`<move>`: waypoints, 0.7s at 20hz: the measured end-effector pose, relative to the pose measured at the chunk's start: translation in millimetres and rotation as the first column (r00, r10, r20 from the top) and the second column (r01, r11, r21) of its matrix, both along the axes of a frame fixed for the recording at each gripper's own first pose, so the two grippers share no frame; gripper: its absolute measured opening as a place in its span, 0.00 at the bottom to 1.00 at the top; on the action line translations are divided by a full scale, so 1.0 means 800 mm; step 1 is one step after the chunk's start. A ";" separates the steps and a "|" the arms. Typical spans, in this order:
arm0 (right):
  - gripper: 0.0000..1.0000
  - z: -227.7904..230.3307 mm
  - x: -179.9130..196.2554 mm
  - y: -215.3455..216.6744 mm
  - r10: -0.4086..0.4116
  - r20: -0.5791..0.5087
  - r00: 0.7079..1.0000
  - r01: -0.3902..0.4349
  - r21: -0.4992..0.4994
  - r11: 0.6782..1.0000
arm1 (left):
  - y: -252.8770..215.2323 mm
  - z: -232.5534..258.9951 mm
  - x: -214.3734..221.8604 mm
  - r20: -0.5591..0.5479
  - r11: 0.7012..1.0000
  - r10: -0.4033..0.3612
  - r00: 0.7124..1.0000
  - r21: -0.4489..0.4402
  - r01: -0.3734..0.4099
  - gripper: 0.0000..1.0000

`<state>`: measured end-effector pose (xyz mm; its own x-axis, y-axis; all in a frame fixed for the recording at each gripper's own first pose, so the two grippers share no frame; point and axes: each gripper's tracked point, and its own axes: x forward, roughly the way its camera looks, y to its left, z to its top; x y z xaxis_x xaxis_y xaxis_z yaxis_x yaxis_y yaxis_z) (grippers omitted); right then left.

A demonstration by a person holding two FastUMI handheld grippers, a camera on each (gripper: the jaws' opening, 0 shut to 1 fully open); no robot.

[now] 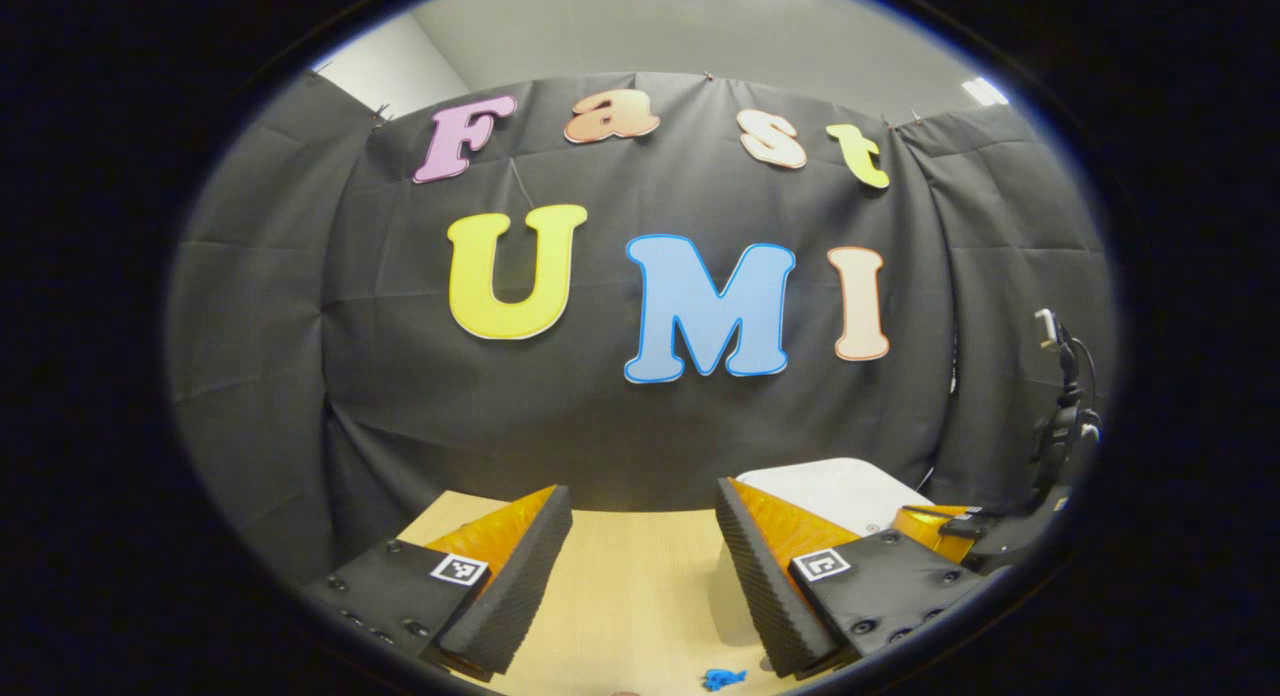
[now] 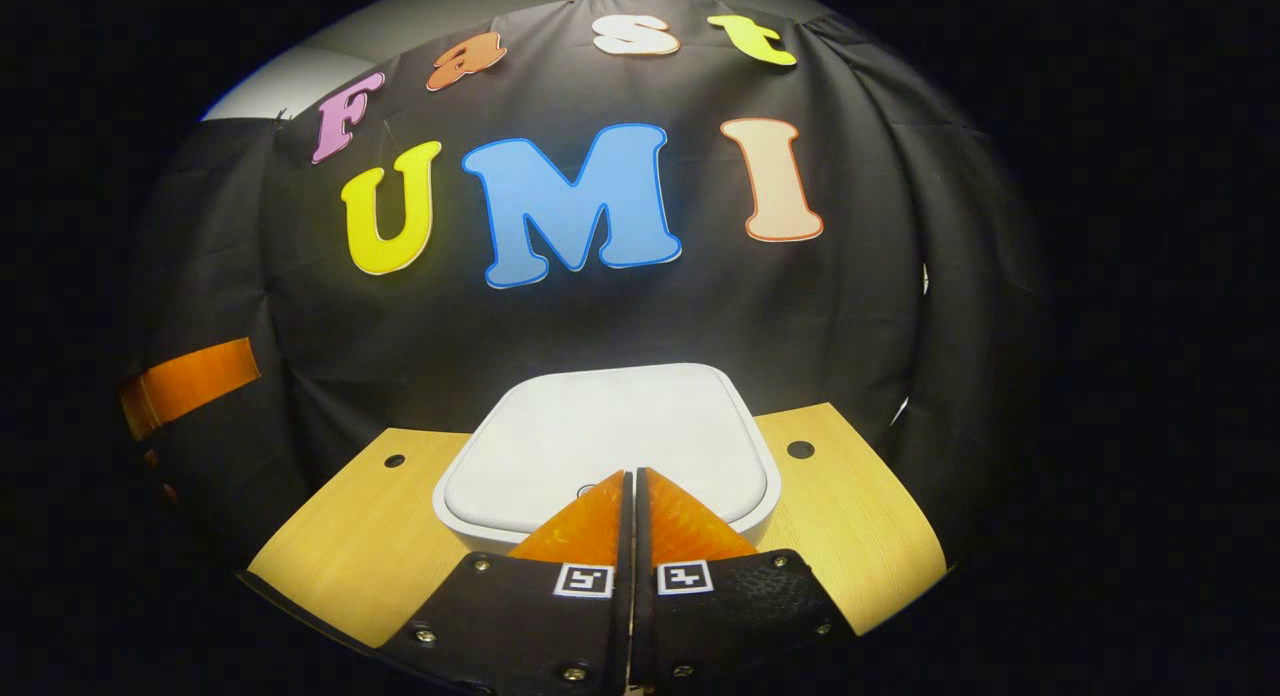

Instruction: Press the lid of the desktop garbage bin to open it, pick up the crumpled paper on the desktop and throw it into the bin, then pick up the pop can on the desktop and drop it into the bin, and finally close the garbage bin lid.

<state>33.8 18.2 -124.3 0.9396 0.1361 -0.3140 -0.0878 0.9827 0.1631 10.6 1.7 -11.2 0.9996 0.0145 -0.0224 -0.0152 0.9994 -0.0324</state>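
The white garbage bin (image 2: 610,441) stands on the wooden desk with its flat lid (image 2: 600,431) down. My right gripper (image 2: 632,476) is shut, with nothing between its fingers; its tips sit over the lid's near edge, and contact cannot be judged. My left gripper (image 1: 640,521) is open above the desk, its fingers wide apart with nothing between them. To its right, the bin's white lid (image 1: 835,486) shows behind the right finger (image 1: 770,586), with the other gripper (image 1: 935,526) beside it. A small blue crumpled object (image 1: 722,678) lies on the desk near the bottom edge.
The light wooden desk (image 2: 370,536) has two small round holes (image 2: 800,449) near its back edge. The black cloth wall hangs close behind it. A black stand with cables (image 1: 1065,416) rises at the right of the left gripper view.
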 end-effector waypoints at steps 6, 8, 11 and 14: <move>0.02 -0.003 -0.004 0.000 0.004 0.019 1.000 -0.003 -0.028 1.000 | -0.002 -0.002 -0.002 -0.006 1.000 -0.003 1.000 -0.010 0.003 0.95; 0.02 0.006 -0.003 -0.002 0.002 0.038 0.999 -0.002 0.004 1.000 | -0.002 -0.002 -0.003 -0.006 1.000 -0.003 1.000 -0.003 0.003 0.95; 0.02 0.009 -0.004 -0.002 -0.005 0.029 1.000 0.004 0.024 1.000 | 0.000 0.001 -0.003 -0.001 1.000 0.002 1.000 0.005 -0.002 0.95; 0.02 0.027 -0.005 -0.004 -0.012 0.061 0.998 0.010 0.032 0.999 | 0.001 0.000 -0.003 0.001 1.000 0.003 1.000 0.009 -0.003 0.95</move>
